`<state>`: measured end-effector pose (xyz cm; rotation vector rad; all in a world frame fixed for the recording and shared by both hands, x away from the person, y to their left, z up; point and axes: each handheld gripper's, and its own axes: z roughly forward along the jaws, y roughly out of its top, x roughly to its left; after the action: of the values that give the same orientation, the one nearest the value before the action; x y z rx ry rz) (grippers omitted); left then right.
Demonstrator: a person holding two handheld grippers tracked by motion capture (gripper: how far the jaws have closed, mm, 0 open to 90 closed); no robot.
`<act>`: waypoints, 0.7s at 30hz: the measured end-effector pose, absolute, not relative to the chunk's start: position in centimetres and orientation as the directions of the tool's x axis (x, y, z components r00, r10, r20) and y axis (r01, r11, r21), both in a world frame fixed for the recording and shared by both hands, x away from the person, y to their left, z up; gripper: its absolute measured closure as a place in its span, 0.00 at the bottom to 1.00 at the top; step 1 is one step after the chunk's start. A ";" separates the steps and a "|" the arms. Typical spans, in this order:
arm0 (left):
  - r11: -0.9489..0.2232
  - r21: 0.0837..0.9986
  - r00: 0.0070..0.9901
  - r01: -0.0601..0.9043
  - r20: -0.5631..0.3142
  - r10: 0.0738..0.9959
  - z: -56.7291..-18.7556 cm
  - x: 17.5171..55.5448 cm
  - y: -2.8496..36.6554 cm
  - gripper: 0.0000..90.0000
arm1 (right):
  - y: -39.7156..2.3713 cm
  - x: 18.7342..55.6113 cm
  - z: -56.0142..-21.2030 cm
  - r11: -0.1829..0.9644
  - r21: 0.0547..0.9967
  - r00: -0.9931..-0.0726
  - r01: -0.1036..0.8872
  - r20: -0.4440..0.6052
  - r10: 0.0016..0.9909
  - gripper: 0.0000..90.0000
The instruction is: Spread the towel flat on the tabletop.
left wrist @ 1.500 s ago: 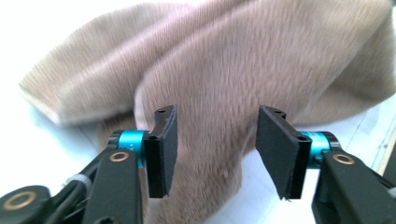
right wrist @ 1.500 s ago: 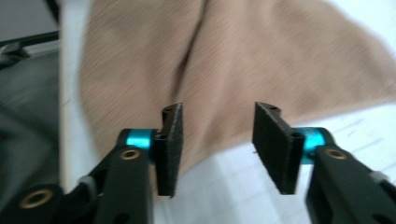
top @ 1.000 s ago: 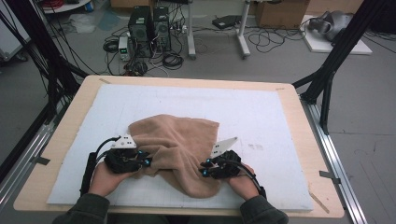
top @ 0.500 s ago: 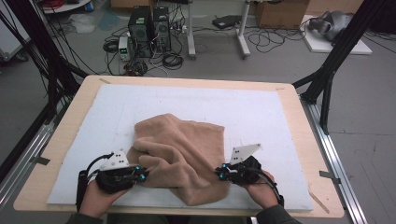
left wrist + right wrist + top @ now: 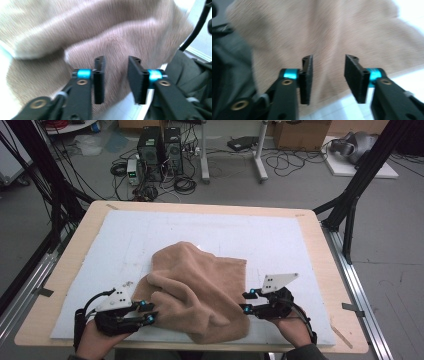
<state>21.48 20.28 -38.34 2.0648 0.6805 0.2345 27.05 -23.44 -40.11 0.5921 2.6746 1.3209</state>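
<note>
A tan fleece towel (image 5: 200,285) lies crumpled and partly folded on the white mat (image 5: 225,230), toward the front of the table. My left gripper (image 5: 149,312) sits at the towel's left front edge and points right at it. My right gripper (image 5: 244,301) sits at the towel's right edge and points left. Both pairs of jaws have just been opening. In the left gripper view the left gripper (image 5: 115,77) has nothing between its pads, and the towel (image 5: 112,32) lies just beyond. The right gripper (image 5: 329,75) is likewise open over the towel (image 5: 324,30).
The mat covers most of a wooden table (image 5: 320,245). Black frame legs (image 5: 350,210) stand at the table's right and left sides. Computer towers (image 5: 160,150) and cables sit on the floor beyond. The person's dark clothing (image 5: 190,75) is close to the front edge.
Both grippers have drawn apart and back toward the front edge, off the top of the towel. The towel's front part has shifted and now lies loose between them.
</note>
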 end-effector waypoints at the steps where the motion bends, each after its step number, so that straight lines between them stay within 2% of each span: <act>1: -0.425 0.827 0.827 0.367 -0.081 0.556 -37.9 21.7 20.4 0.69 | -23.6 27.9 -39.7 0.536 0.787 -0.906 0.306 0.069 0.417 0.60; 3: -0.418 0.838 0.823 0.351 -0.062 0.565 -37.0 22.6 20.5 0.64 | -23.6 29.0 -39.5 0.530 0.785 -0.890 0.319 0.058 0.451 0.55; 6: -0.405 0.851 0.818 0.334 -0.048 0.573 -36.2 24.6 20.6 0.60 | -23.4 30.2 -39.6 0.531 0.780 -0.877 0.331 0.046 0.478 0.55; 11: -0.365 0.858 0.785 0.362 -0.069 0.616 -36.5 28.8 20.3 0.60 | -22.2 33.0 -40.6 0.554 0.756 -0.859 0.347 0.020 0.511 0.54; 18: -0.401 0.780 0.712 0.480 -0.080 0.698 -39.8 34.0 19.9 0.61 | -20.2 35.5 -43.4 0.652 0.640 -0.858 0.407 0.022 0.514 0.51; 21: -0.440 0.719 0.696 0.538 -0.085 0.713 -41.4 35.4 19.4 0.61 | -20.1 35.7 -43.6 0.646 0.643 -0.855 0.410 0.025 0.518 0.55</act>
<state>35.35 19.42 -41.43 2.1497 0.9522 0.2970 35.65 -20.13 -43.59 0.7676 2.7014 0.9956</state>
